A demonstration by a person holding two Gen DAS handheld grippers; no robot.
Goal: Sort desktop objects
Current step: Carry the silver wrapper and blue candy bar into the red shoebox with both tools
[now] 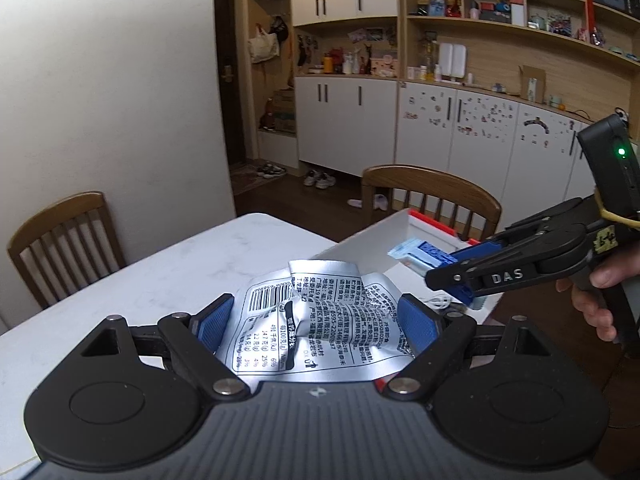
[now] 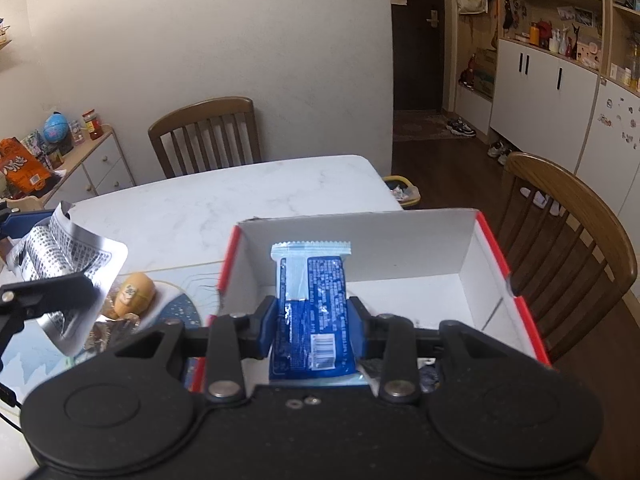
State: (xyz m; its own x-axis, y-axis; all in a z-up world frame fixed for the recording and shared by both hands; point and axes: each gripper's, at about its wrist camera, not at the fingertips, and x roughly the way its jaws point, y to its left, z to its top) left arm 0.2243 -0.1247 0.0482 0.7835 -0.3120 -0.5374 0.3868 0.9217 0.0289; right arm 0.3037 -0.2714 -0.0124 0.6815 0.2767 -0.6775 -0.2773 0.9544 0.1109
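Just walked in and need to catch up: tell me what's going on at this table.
A person is sorting snacks with two tools. The right hand-held gripper is shut on a blue snack packet, held over the open white box. The left hand-held gripper grips a crumpled silver wrapper above the white table, beside the box.

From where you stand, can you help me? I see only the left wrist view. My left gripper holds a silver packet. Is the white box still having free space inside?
Observer: Yes. In the right wrist view the far part of the white box floor is bare.
Operator: What does the right gripper hold exactly?
Observer: The right gripper is shut on a blue snack packet, held over the near end of the box.
Operator: Anything left on the table outside the box?
Observer: A yellow wrapped snack lies on a patterned mat left of the box, below your silver packet.
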